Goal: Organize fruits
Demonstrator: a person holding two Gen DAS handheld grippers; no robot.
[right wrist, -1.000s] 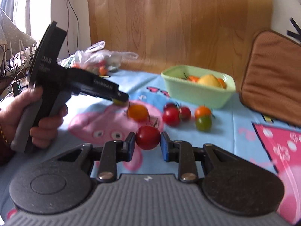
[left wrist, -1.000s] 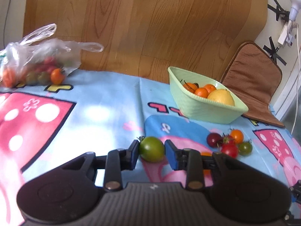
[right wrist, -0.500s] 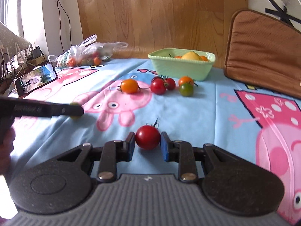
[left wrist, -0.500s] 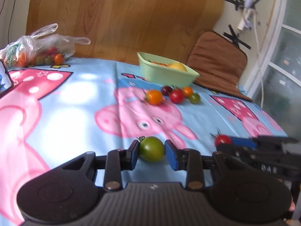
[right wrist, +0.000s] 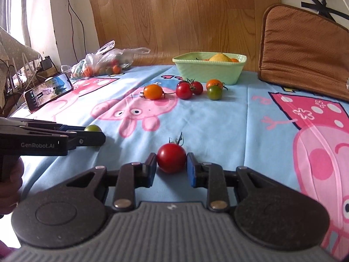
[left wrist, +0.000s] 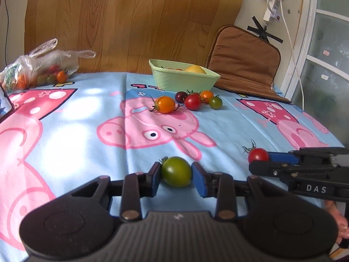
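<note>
your left gripper [left wrist: 176, 175] has its jaws closed on a green tomato [left wrist: 176, 171], and the pads touch both sides of it. your right gripper [right wrist: 171, 165] has its jaws closed on a red tomato [right wrist: 171, 157] in the same way. both fruits are low over the near edge of the blanket [right wrist: 218, 118]; i cannot tell if they touch it or are just above.

the green bowl [right wrist: 209, 71] stands at the far edge of the blanket, with a yellow fruit [right wrist: 220, 57] and some small orange ones inside. just in front of the bowl lies a group of loose tomatoes [right wrist: 185, 90]. a plastic bag [left wrist: 39, 69] with more tomatoes is at the far left corner.

i think the step in hand is the carrying of two tomatoes, well apart from the bowl. where you take them i cannot know; if it is the bowl, you need to move forward over the loose group, keep the grip gentle because the skin is soft, and open the jaws only when you are low over the rim.
</note>
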